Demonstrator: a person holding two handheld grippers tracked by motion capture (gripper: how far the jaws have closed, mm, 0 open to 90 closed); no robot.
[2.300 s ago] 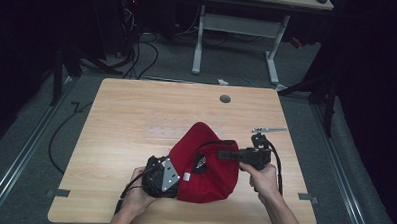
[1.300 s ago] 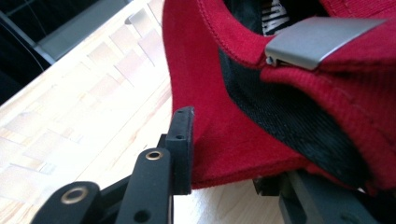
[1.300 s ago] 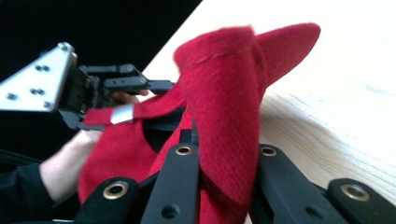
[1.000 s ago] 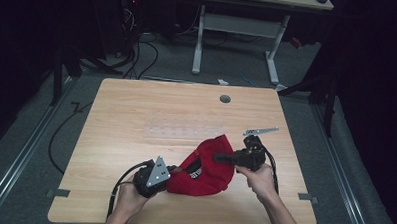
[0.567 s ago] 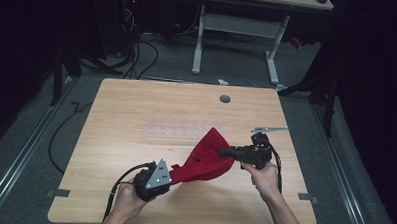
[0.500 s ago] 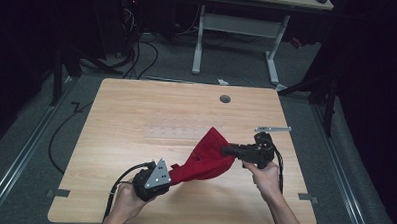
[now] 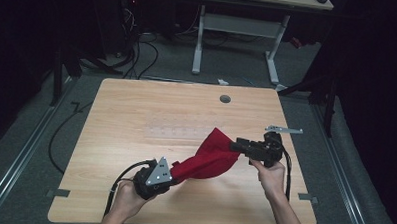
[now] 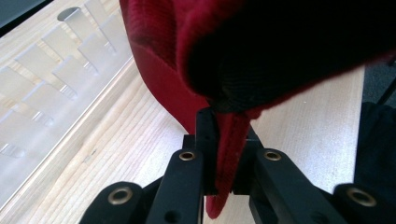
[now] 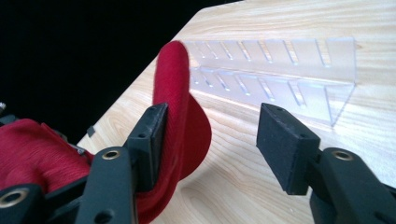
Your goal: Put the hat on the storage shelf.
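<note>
A red cap (image 7: 212,157) is stretched low over the wooden table (image 7: 136,110) between my two grippers. My left gripper (image 7: 176,172) at the near left is shut on the cap's edge; in the left gripper view the red fabric (image 8: 187,46) is pinched between the jaws of the left gripper (image 8: 224,135) and bulges above them. My right gripper (image 7: 237,145) is at the cap's right end. Its jaws have just been opening and now stand wide apart in the right gripper view (image 9: 215,135). The cap's brim (image 9: 175,88) leans on the left pad only.
A clear slotted plastic rack (image 7: 173,132) lies on the table just behind the cap, also seen as the rack (image 8: 56,60) and the rack (image 9: 280,70). A round cable hole (image 7: 225,99) sits near the far edge. Another desk and floor cables lie beyond.
The cap, bunched between the hands earlier, is now drawn out long. My right hand has shifted right and slightly away, and its jaws have parted from the cap.
</note>
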